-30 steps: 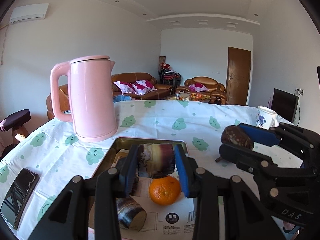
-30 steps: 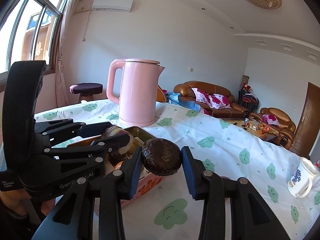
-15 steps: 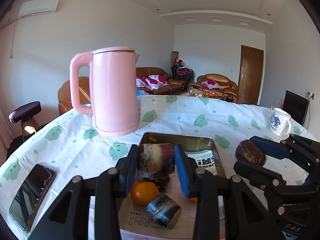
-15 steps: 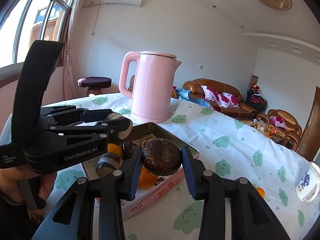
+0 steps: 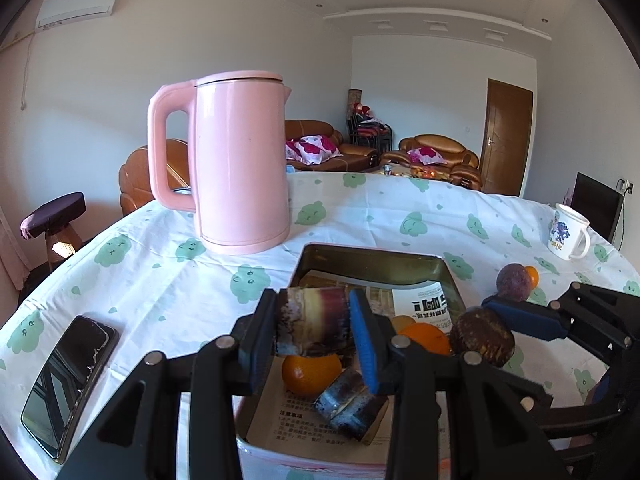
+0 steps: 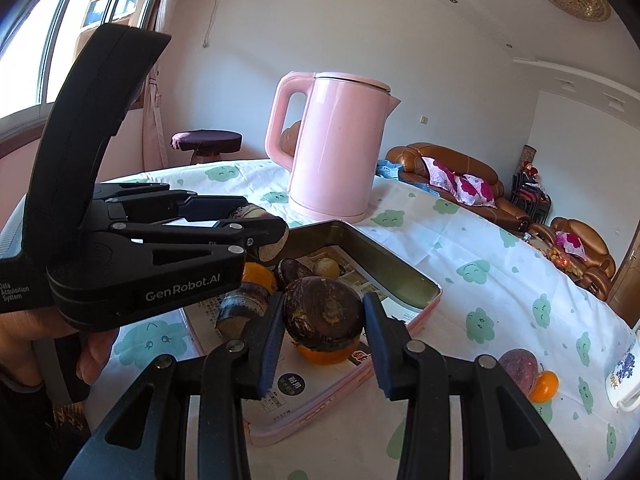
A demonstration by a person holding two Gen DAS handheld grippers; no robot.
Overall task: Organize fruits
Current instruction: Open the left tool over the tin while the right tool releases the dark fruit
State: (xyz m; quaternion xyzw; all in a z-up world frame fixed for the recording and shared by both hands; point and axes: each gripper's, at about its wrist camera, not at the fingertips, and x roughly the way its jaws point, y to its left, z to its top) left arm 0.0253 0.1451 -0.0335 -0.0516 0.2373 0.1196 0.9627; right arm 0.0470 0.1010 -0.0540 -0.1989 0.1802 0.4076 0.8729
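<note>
Pink kettle (image 5: 240, 160): upright on a white tablecloth (image 5: 168, 280) printed with green cloud faces, just behind the tin.
Tin tray (image 5: 372, 258): a shallow rectangular metal box with a pink outer wall, lined with printed paper, sitting near the table's front edge.
Left gripper (image 5: 314, 322): clamped on a stubby purple-and-yellow sugarcane piece (image 5: 312, 320), held above the near end of the tin.
Right gripper (image 6: 324, 316): closed around a dark brown, rough-skinned round fruit (image 6: 324, 312), suspended over the tin's near corner.
Inside the tin: an orange (image 5: 310, 372), a second sugarcane chunk (image 5: 348, 404) lying beside it, another orange (image 5: 424, 336) and more dark fruit farther back.
Outside the tin: a purple passion fruit (image 6: 516, 364) touching a small orange (image 6: 544, 386) on the cloth, near a white mug (image 5: 568, 232) with a blue print.
Left edge: a black phone (image 5: 68, 384) lying flat on the cloth.
Person: a hand (image 6: 48, 344) grips the left tool's handle.
</note>
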